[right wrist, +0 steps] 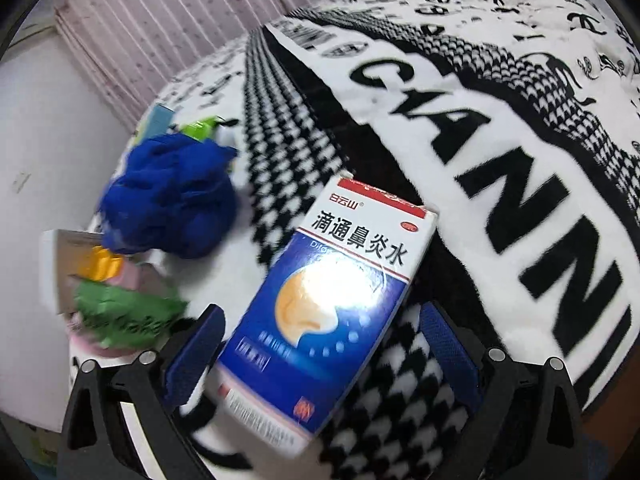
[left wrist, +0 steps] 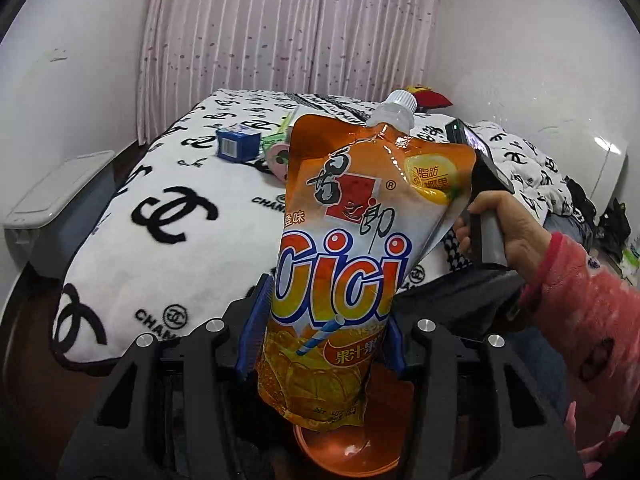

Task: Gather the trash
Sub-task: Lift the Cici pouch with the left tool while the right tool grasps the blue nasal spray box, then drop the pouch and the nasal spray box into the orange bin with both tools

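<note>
— So, what do we hold? 
— Our left gripper (left wrist: 324,328) clamps one orange drink pouch (left wrist: 344,248) upright, both blue pads pressing its lower sides. Our right gripper (right wrist: 320,360) gapes wide over one blue-and-white medicine box (right wrist: 320,320) lying on the blanket (right wrist: 500,160), gripping nothing. 
— Beyond that? 
— One blue cloth wad (right wrist: 172,208), one small blue carton (left wrist: 238,144).

I see a pink curtain (left wrist: 280,24) hanging behind the bed. A soft white blanket (left wrist: 168,200) with black letters and rings covers the bed. A grey bin (left wrist: 60,208) with a lid stands beside it, by the white wall (left wrist: 72,60).
</note>
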Tool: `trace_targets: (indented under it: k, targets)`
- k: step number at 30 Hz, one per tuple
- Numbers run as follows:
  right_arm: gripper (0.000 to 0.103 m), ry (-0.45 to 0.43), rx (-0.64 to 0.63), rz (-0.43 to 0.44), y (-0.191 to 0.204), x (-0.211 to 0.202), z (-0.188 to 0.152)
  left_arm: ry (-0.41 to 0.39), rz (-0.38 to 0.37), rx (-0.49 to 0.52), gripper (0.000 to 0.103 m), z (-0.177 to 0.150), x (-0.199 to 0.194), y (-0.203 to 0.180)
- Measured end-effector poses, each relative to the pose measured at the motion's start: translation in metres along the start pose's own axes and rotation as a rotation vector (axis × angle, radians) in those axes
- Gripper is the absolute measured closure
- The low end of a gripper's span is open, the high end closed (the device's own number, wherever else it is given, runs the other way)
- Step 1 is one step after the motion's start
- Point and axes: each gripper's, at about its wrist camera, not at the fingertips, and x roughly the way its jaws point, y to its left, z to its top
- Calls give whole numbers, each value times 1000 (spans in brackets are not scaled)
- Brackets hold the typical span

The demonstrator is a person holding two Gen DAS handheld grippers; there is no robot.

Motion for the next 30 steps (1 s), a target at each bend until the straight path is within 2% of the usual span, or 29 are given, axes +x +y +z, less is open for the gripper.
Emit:
trace_targets:
  k: [3, 6, 12, 18, 25, 30]
  targets:
    - [34, -31, -15, -2, 0, -8, -4, 0, 12, -1, 55, -3, -3, 0]
    - [41, -29, -22, 42, -6, -17, -8, 3, 13, 4, 55, -4, -3, -2]
    - [43, -67, -119, 86, -11, -54, -27, 23, -6, 25, 55, -5, 2, -11]
    - [43, -69, -236, 177, -19, -100, -72, 85, -35, 61, 55, -17, 15, -24]
    - [43, -5, -342, 239, -37, -126, -143, 218, -73, 112, 55, -49, 37, -38]
    - [42, 79, -382, 236, -47, -113, -187, 376, -120, 108, 55, -82, 70, -39]
